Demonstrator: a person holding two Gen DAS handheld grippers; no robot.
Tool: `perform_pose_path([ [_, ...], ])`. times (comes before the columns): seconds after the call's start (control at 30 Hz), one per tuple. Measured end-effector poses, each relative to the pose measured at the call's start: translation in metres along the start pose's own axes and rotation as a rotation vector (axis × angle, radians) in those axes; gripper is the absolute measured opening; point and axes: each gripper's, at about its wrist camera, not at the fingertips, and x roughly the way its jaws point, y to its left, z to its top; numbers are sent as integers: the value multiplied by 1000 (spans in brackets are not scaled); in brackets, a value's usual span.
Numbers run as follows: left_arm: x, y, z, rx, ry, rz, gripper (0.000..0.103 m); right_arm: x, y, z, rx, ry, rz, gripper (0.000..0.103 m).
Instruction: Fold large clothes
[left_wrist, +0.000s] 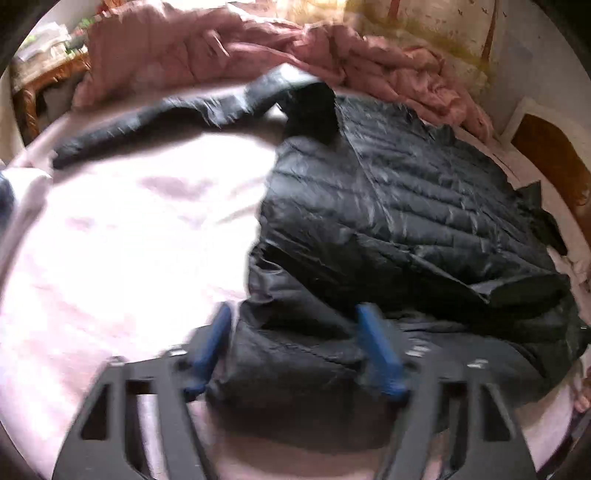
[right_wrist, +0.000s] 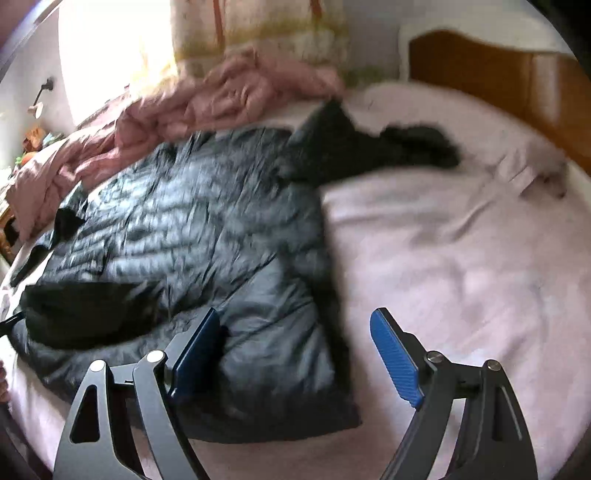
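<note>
Left gripper (left_wrist: 295, 350) jaws apart, straddling near hem of black puffer jacket (left_wrist: 406, 206), unclamped. Right gripper (right_wrist: 295, 350) apart over the other near corner. Jacket sprawls on pink sheet (right_wrist: 461, 258). Bite both layers evenly, then lift together.

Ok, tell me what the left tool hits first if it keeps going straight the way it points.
Most likely the black puffer jacket: its near hem already lies between the left tool's open blue fingers. Blur makes depth uncertain.
</note>
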Motion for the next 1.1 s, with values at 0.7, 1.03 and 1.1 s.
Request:
perform_pose_path([
  [0.7, -36, -29, -9, 102, -273, 205, 73, -31, 2, -5, 42, -170, -240, 9],
  [1.03, -60, -87, -29, 205, -250, -29, 97, -62, 74, -22, 38, -265, -7, 95],
  [1.1, -46, -94, -39, 202, -170, -40, 97, -48, 89, -27, -27, -208, 7, 95],
])
